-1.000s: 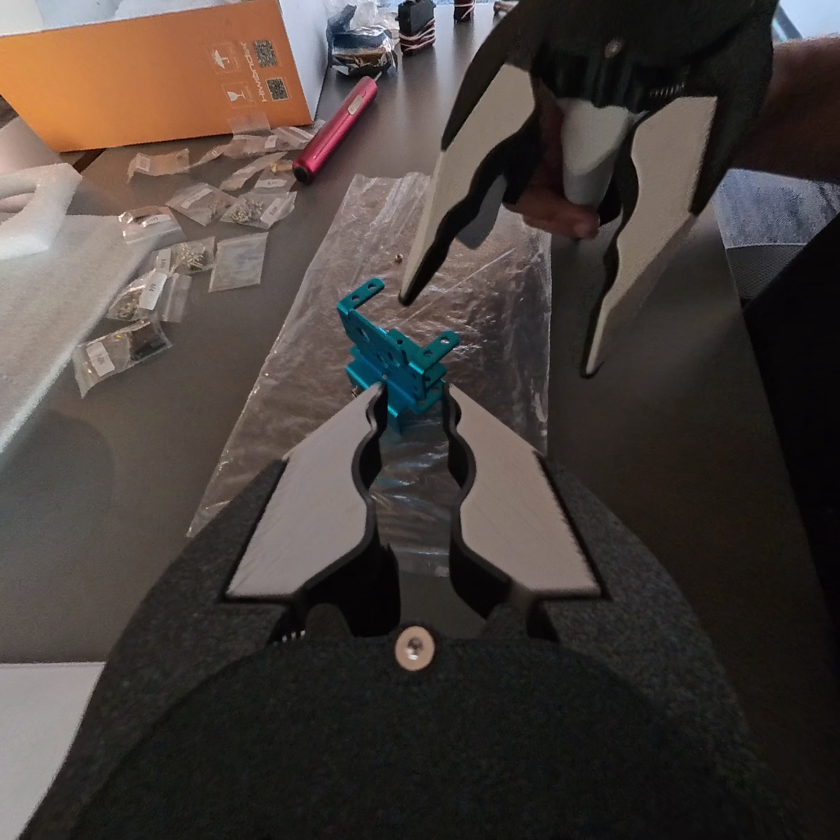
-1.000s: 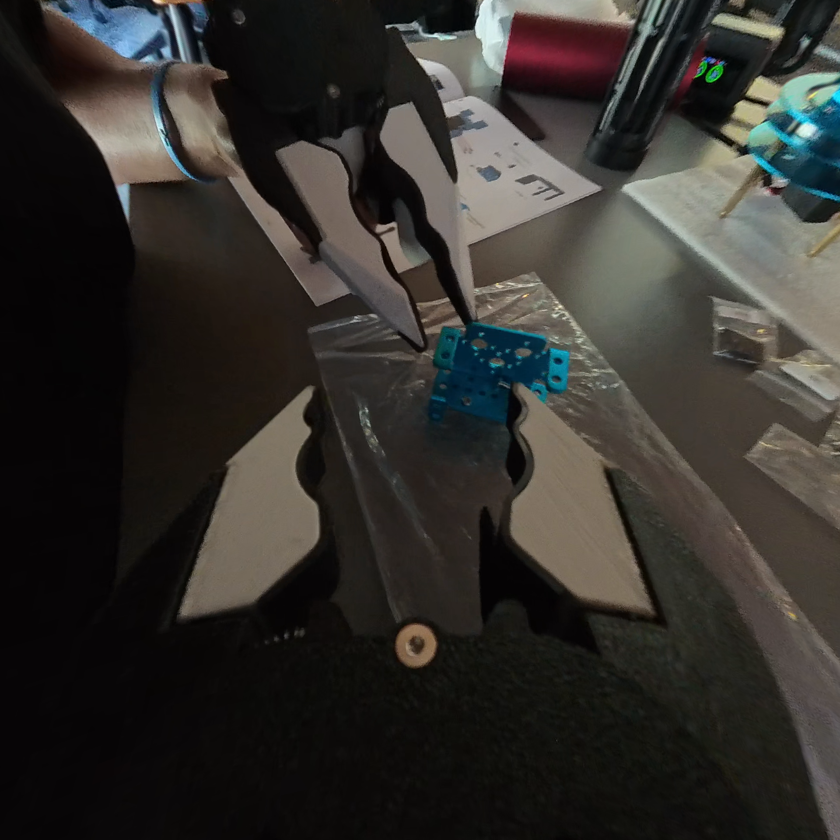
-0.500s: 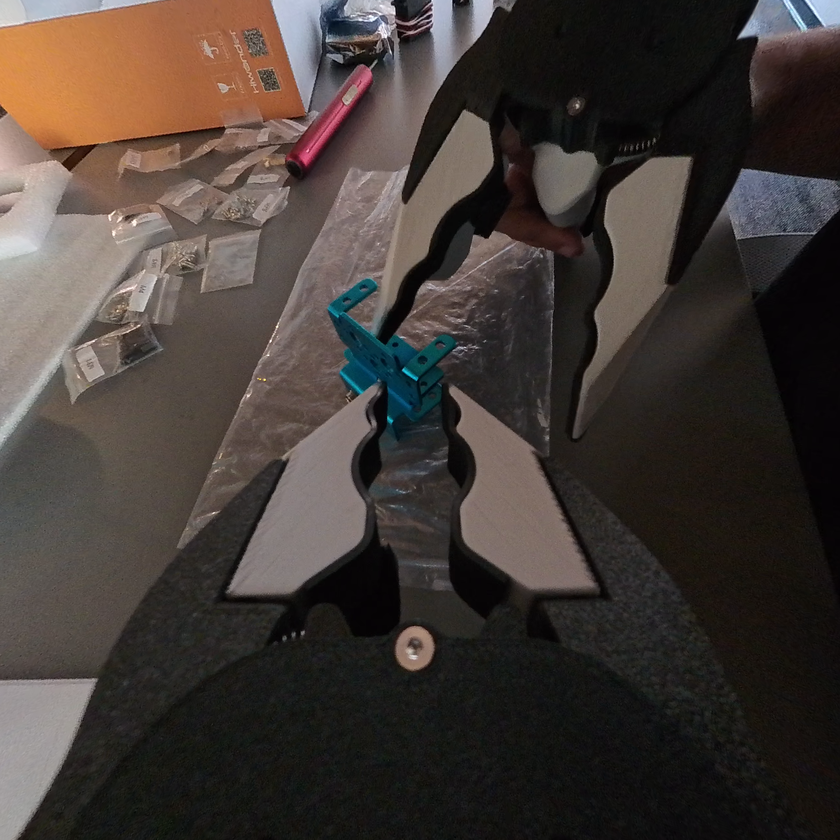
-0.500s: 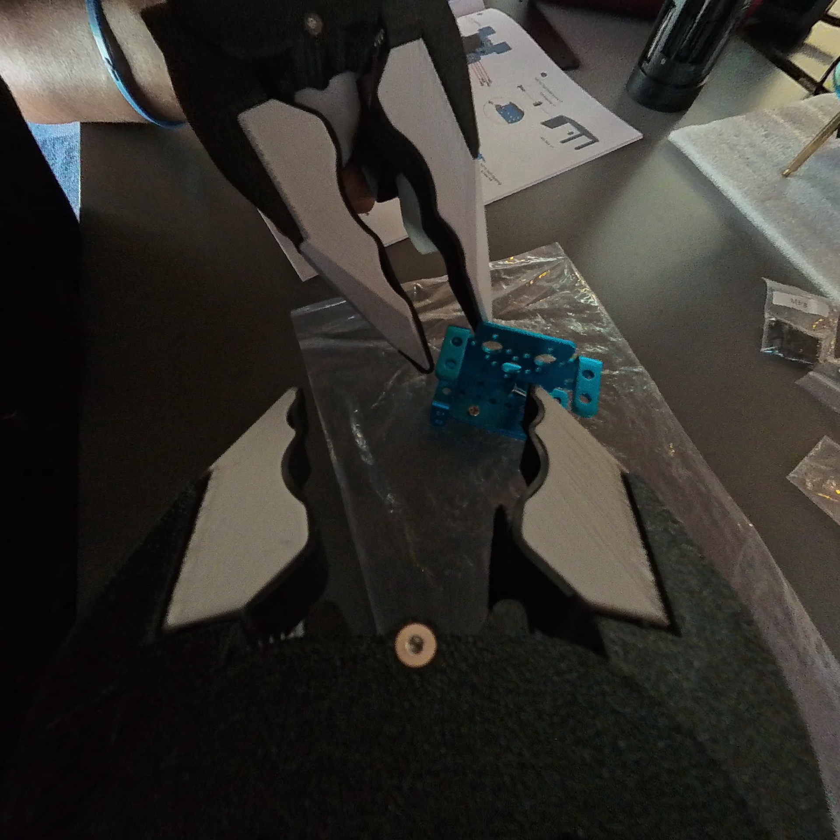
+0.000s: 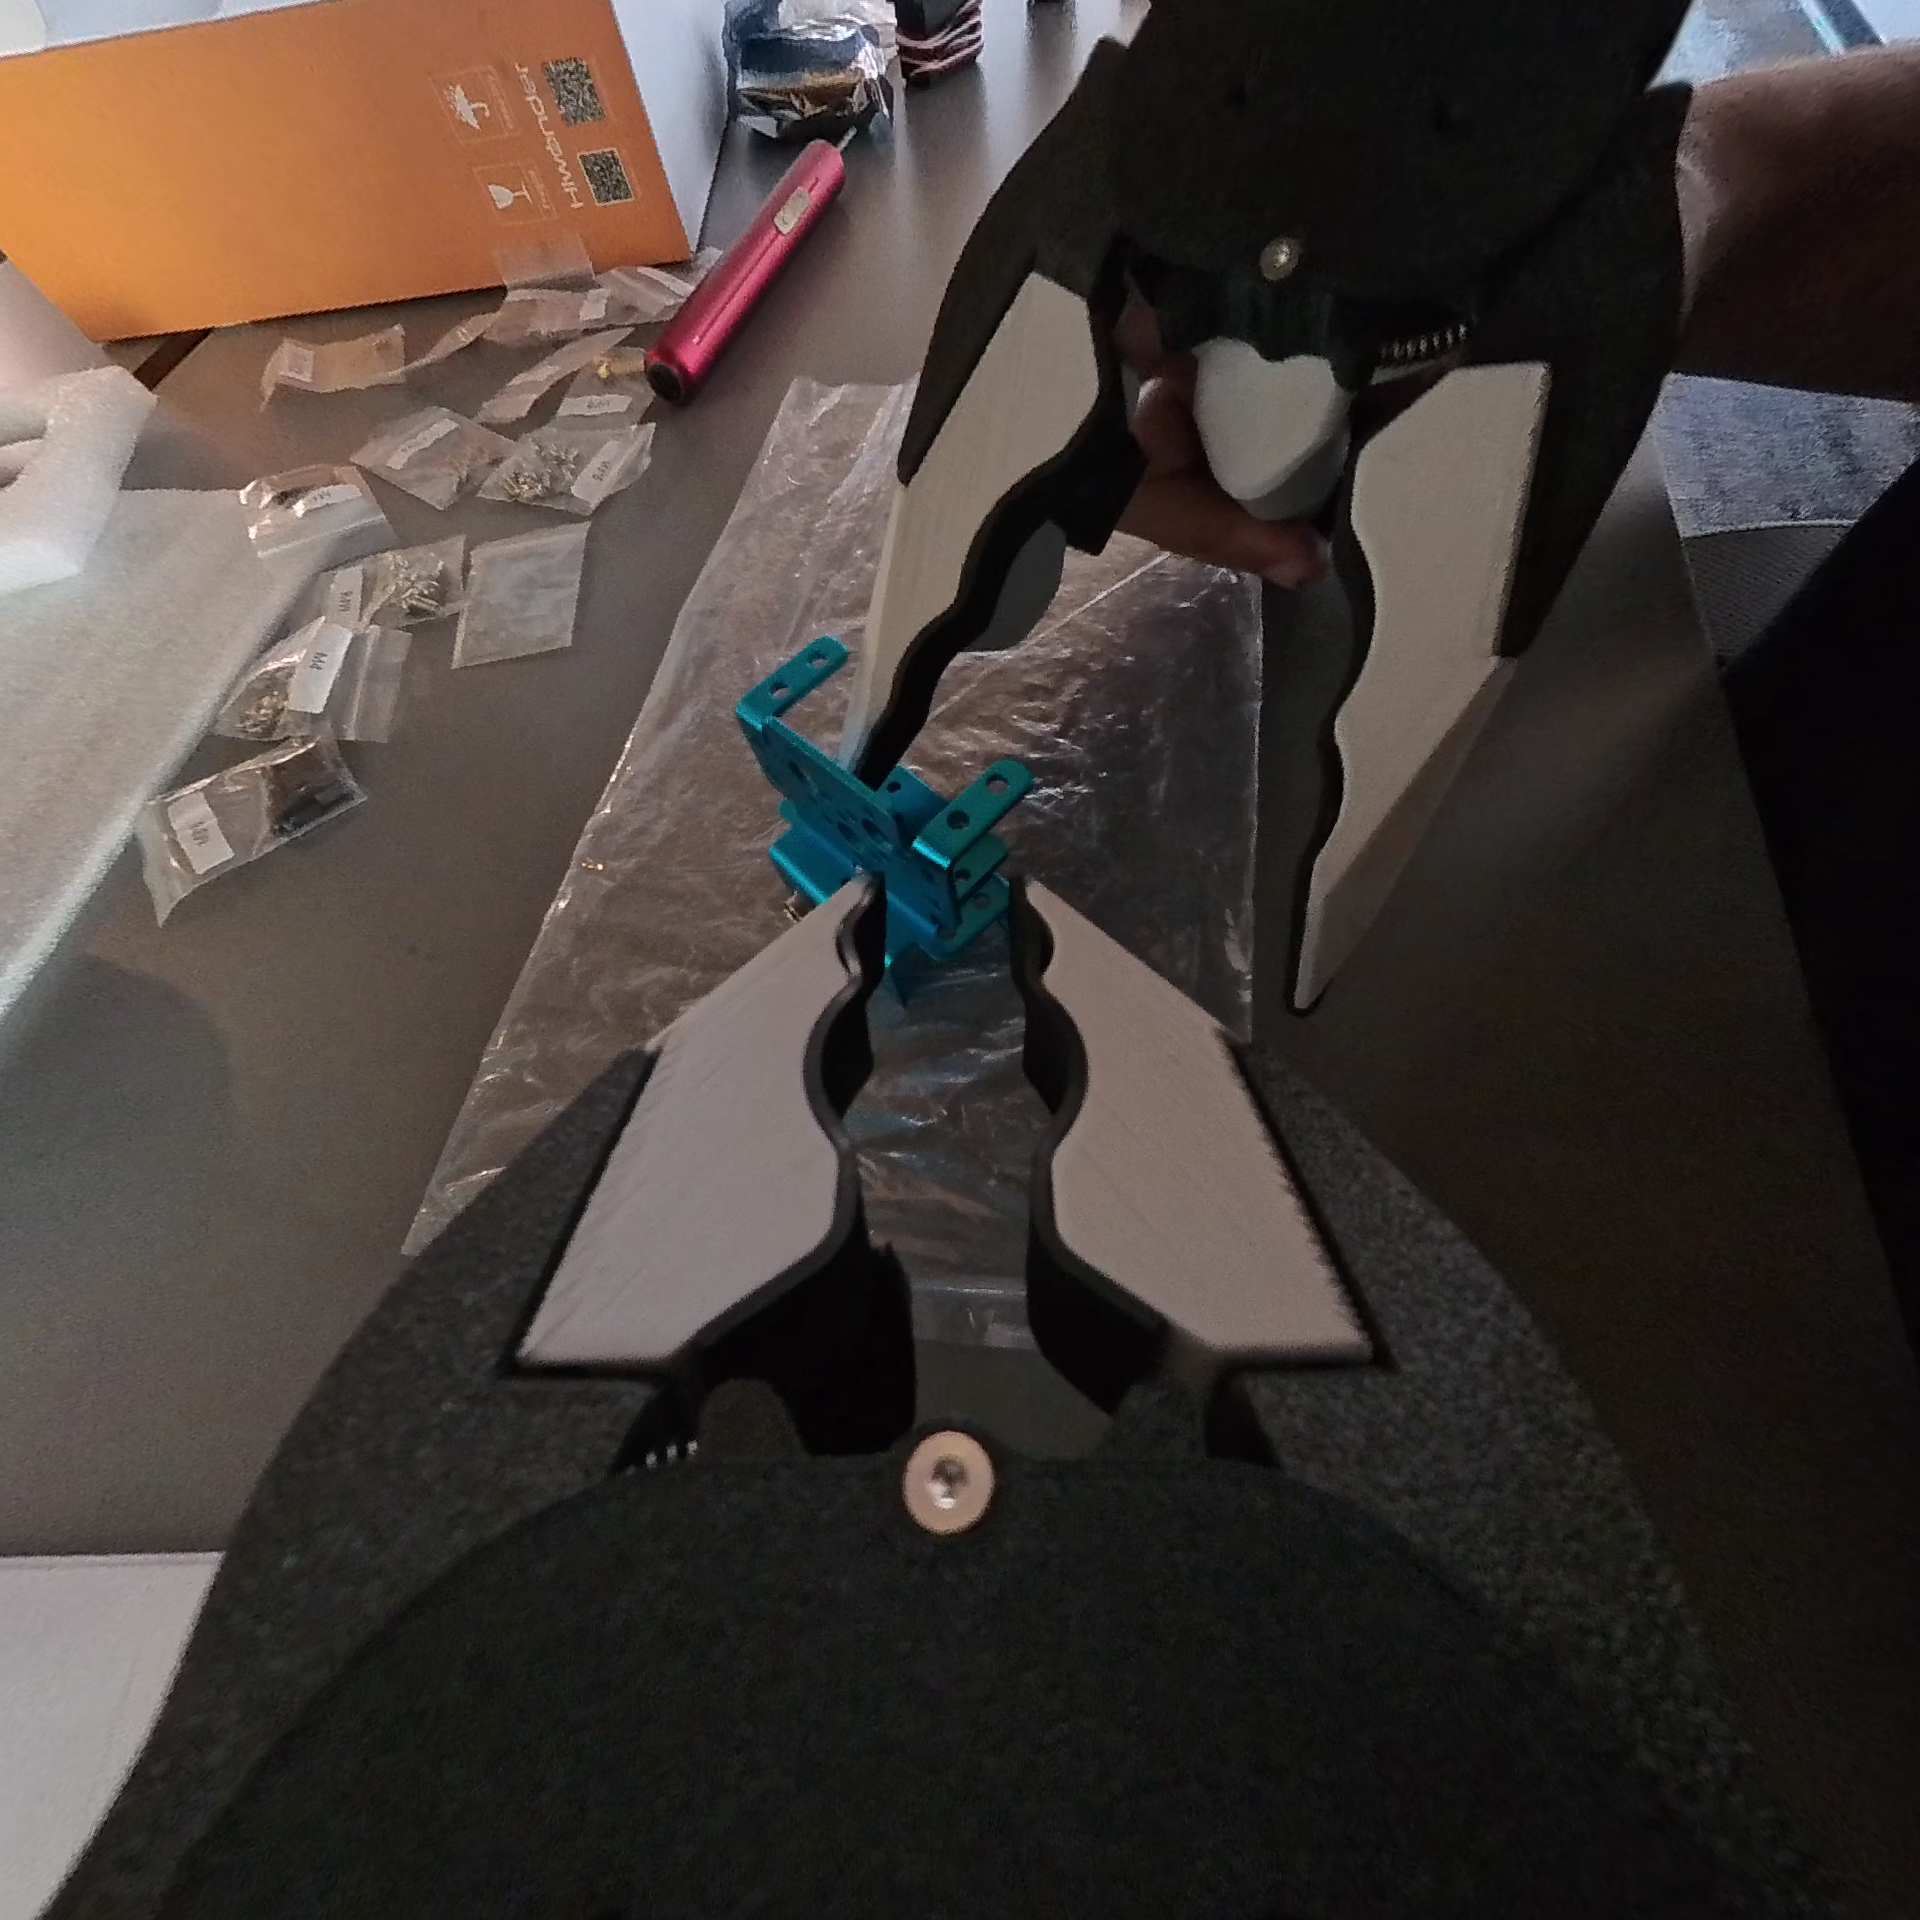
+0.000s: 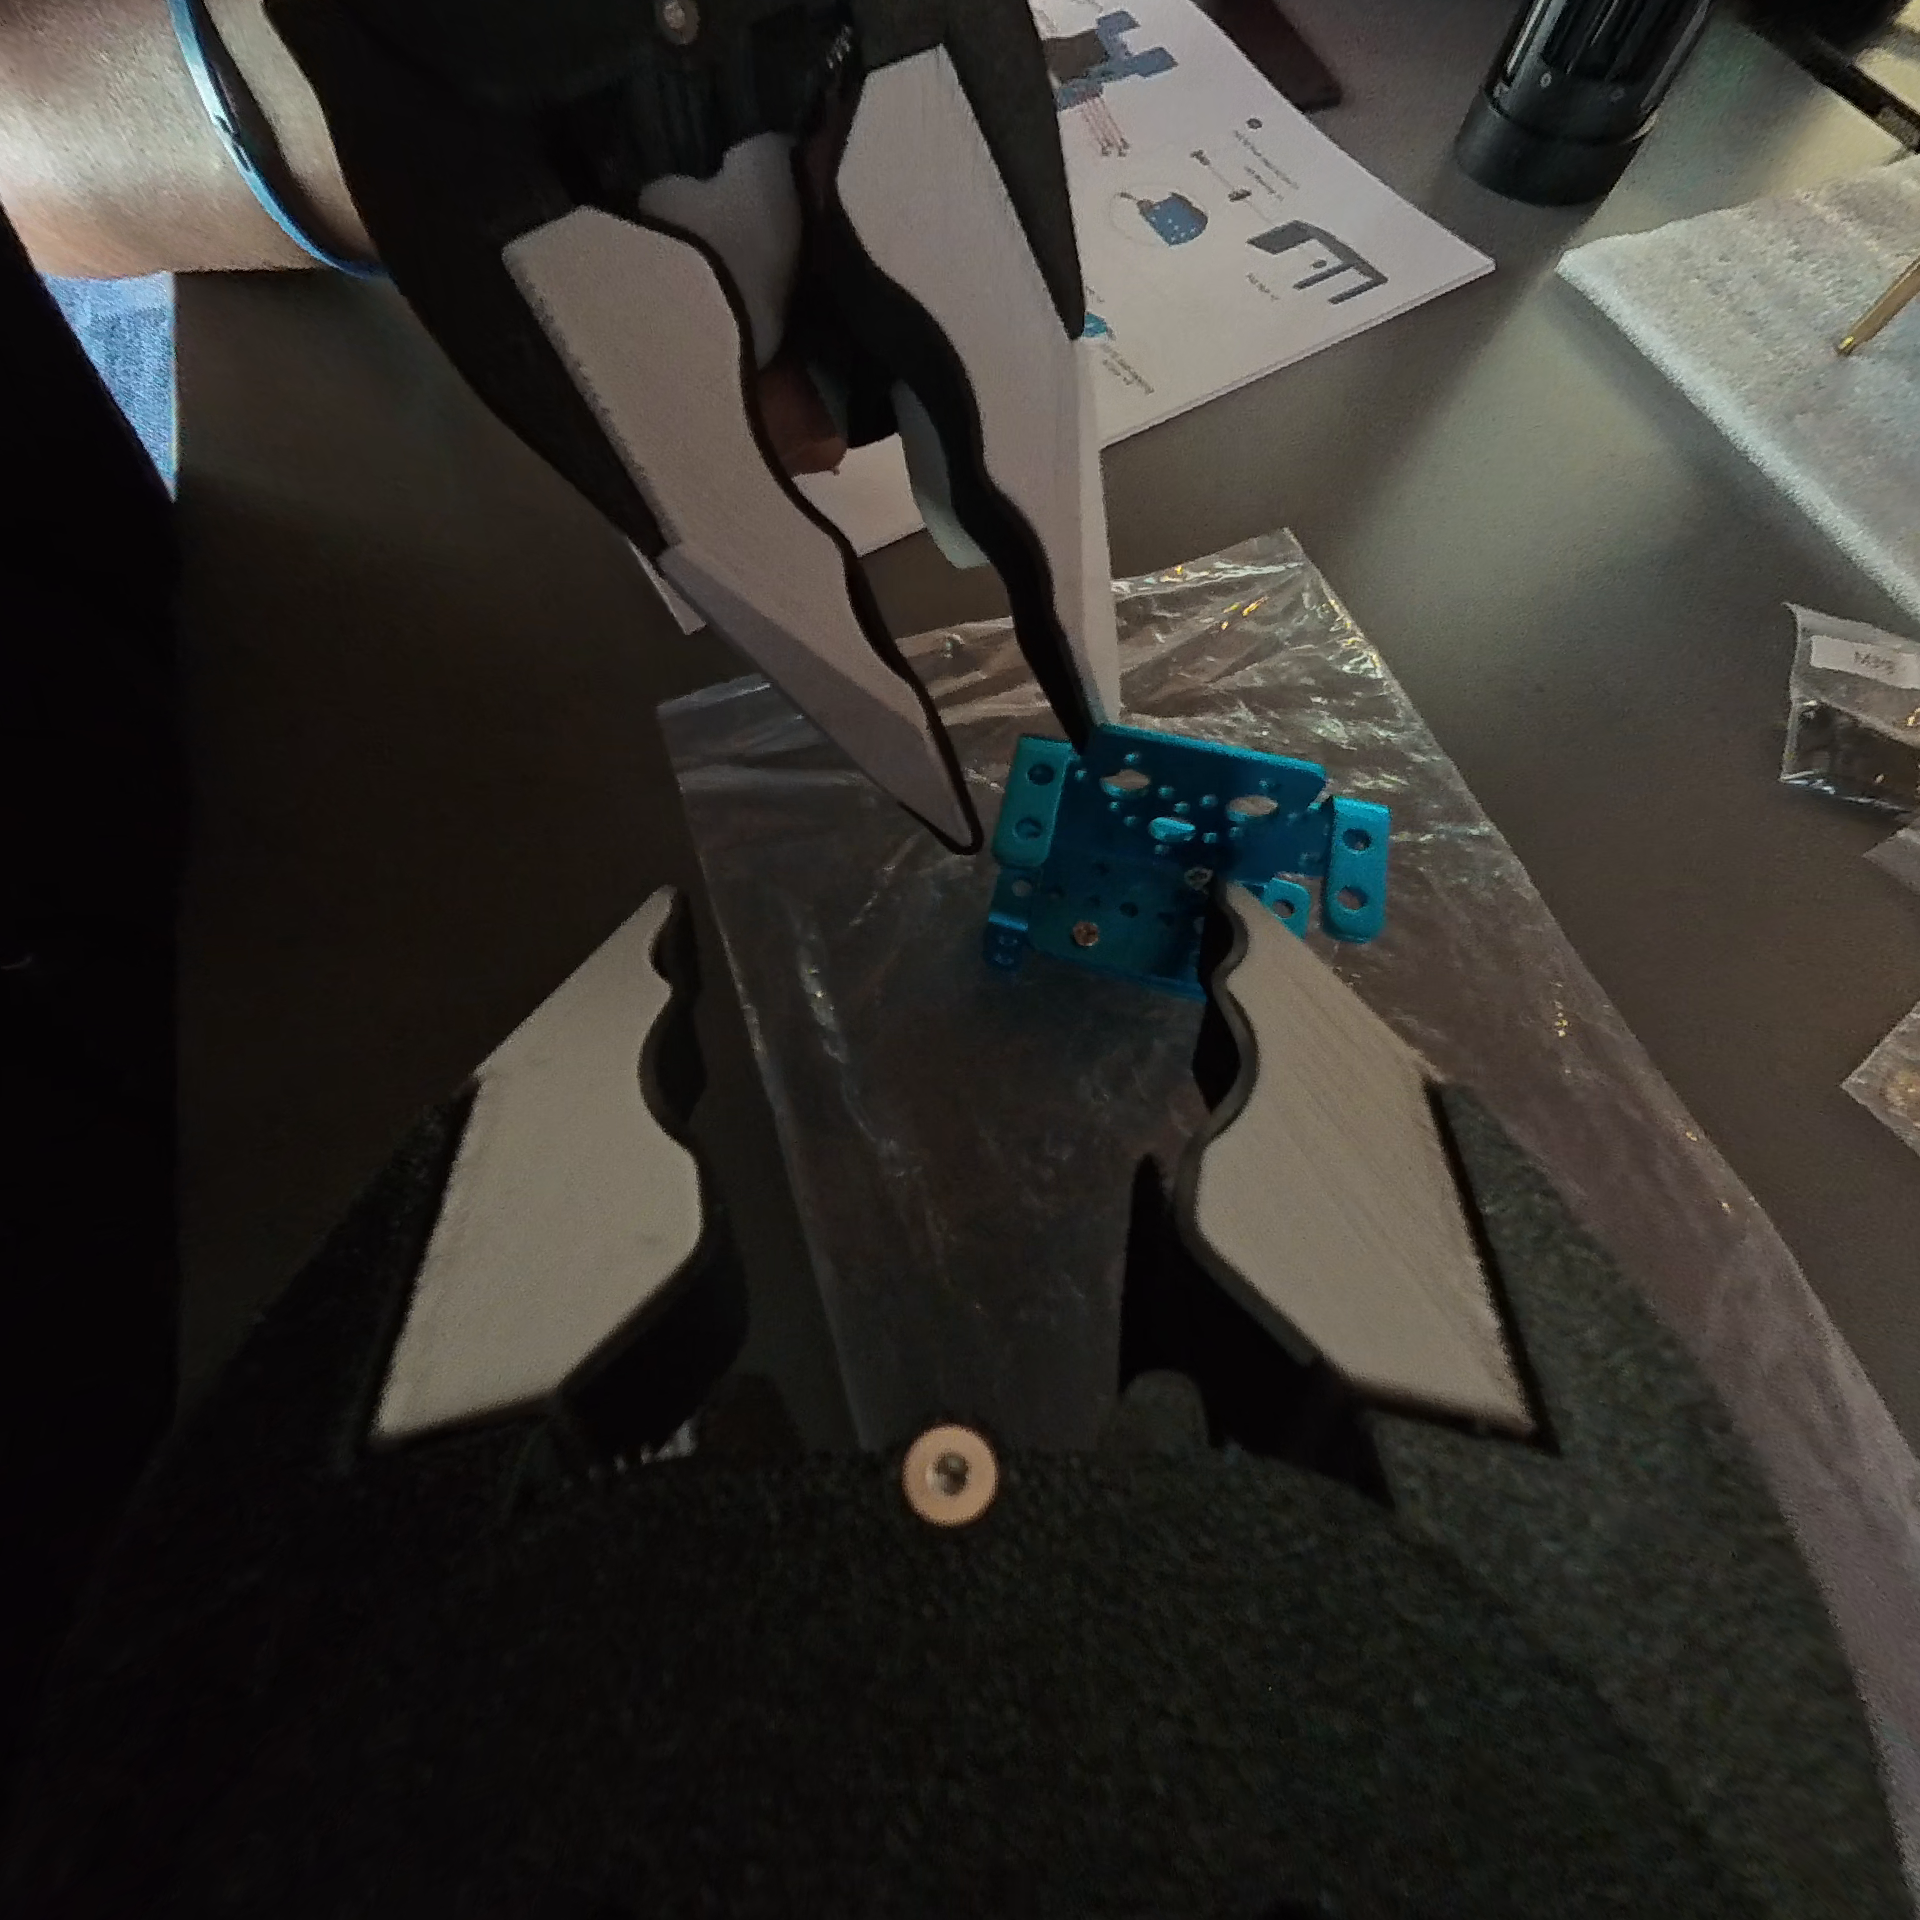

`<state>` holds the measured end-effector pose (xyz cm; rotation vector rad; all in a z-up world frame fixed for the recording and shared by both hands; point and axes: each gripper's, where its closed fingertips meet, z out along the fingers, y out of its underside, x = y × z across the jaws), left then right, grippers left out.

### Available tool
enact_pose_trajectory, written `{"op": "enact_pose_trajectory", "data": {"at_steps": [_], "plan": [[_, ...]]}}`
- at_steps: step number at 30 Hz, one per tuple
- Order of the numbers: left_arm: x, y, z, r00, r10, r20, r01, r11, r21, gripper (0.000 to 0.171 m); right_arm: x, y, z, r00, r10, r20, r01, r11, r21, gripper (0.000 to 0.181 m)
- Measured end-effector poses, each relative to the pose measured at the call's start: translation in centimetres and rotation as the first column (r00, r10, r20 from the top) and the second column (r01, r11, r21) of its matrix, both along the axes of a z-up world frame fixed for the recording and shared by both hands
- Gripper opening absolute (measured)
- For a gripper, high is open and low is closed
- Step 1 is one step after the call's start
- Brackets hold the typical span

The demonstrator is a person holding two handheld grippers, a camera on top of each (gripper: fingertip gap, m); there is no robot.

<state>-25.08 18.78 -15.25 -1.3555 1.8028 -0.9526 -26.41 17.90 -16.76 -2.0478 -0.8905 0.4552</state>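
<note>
My left gripper (image 5: 945, 894) is narrow, with a finger on each side of the blue bracket (image 6: 1164, 821); I cannot tell if it pinches. My right gripper (image 6: 945, 894) is wide, one finger touching the bracket, which sits on a plastic bag (image 5: 1091, 675)

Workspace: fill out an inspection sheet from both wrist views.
Surface: dark grey table, with a clear plastic sheet spread on it.
Job's things: blue perforated metal bracket stands on the sheet.
Clutter: small clear bags of hardware, red cylindrical tool, orange cardboard box, white foam block, printed white instruction sheet, black cylinder.
Grippers: left tongs close around the bracket, grip not confirmable; right tongs wide open, one tip at the bracket, the other clear of it.
Cables: nothing seen.
Surroundings: person's forearm behind the right tongs.
</note>
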Motion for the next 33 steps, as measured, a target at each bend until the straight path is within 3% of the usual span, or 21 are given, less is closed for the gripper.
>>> {"op": "enact_pose_trajectory", "data": {"at_steps": [15,33], "plan": [[0.0,-0.1,0.0,1.000,-0.001,-0.001,0.001,1.000,0.008,0.023,-0.3,-0.6,1.1,1.000,0.009,-0.013,-0.008,0.999,0.050,0.094],[-0.1,0.1,0.0,1.000,0.005,0.000,-0.005,1.000,0.015,0.023,-0.3,-0.3,0.5,1.000,0.005,0.004,-0.005,1.000,0.023,0.099]]}}
